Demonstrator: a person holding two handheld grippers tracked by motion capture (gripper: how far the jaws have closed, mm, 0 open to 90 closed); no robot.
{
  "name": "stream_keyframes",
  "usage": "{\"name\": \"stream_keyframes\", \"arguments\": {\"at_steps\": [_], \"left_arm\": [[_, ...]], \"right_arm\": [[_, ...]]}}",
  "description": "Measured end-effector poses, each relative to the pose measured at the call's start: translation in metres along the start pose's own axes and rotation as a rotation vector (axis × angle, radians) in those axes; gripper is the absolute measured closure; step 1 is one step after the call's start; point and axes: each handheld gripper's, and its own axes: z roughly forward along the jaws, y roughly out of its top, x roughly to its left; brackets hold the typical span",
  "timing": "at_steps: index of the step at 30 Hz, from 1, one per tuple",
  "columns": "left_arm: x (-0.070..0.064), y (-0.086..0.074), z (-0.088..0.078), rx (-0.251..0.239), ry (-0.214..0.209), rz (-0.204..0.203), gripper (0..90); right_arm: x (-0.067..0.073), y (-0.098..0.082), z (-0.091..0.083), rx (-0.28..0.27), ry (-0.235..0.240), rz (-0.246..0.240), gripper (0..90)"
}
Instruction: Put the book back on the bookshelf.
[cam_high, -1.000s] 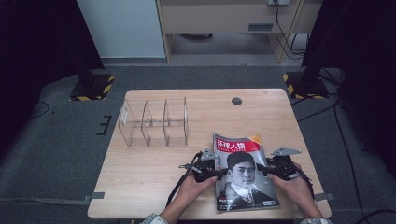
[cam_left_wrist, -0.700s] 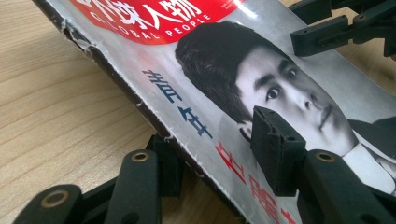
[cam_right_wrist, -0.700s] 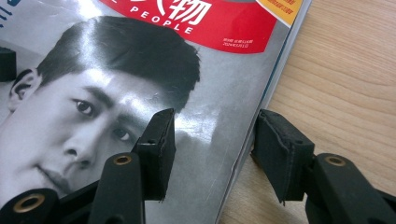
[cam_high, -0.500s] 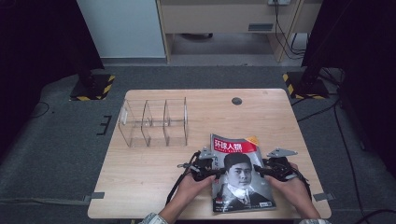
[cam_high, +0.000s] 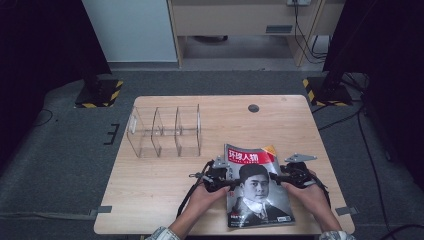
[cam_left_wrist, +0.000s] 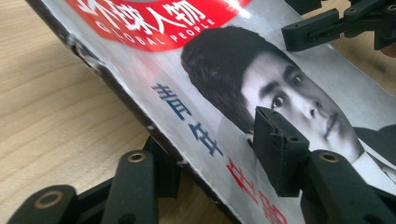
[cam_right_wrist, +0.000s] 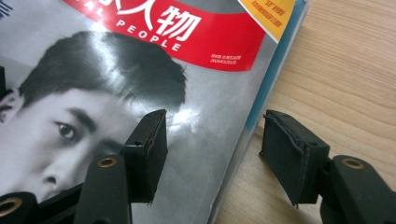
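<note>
Magazine (cam_high: 257, 187) lies cover up on the bench (cam_high: 165, 200), toward the near right corner. Left gripper (cam_high: 226, 181) sits at its left edge, right gripper (cam_high: 276, 176) at its right edge, a hand behind each. Both sets of jaws have just been opening. Clear divided rack (cam_high: 165, 131) stands well apart, rear left. Dark round hole (cam_high: 253, 108) near far edge.

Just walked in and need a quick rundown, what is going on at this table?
A person at a light wooden table works a glossy magazine with a red title band and a man's portrait on the cover from both sides. The left hand-held gripper straddles the magazine's left edge, one jaw under it and one on the cover. The right hand-held gripper brackets the right edge with its jaws apart; both have just been opening. A clear acrylic three-slot organiser stands further back.
</note>
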Motion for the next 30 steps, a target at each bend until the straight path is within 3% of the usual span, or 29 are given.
{"name": "stream_keyframes", "arguments": {"at_steps": [5,8,16,18,22,30], "left_arm": [[0.003,0.008,-0.001,0.005,0.003,0.02,50.8],[0.002,0.016,0.0,0.011,0.007,0.029,48.9],[0.013,0.036,0.001,0.018,-0.004,0.007,50.8],[0.016,0.039,0.001,0.013,-0.008,-0.015,51.6],[0.02,0.045,0.005,0.014,-0.003,-0.015,51.5],[0.02,0.055,0.01,0.027,-0.014,-0.016,36.4]], "right_arm": [[0.001,0.0,0.001,-0.001,-0.001,-0.023,43.4],[0.0,0.0,0.0,-0.001,0.005,-0.014,46.0],[0.001,0.002,0.002,-0.006,-0.006,-0.026,50.8],[0.001,0.003,0.003,-0.007,-0.01,-0.016,51.9],[0.003,0.003,0.004,-0.007,-0.02,-0.011,52.0],[0.003,0.001,0.003,-0.021,-0.014,-0.015,52.1]]}}
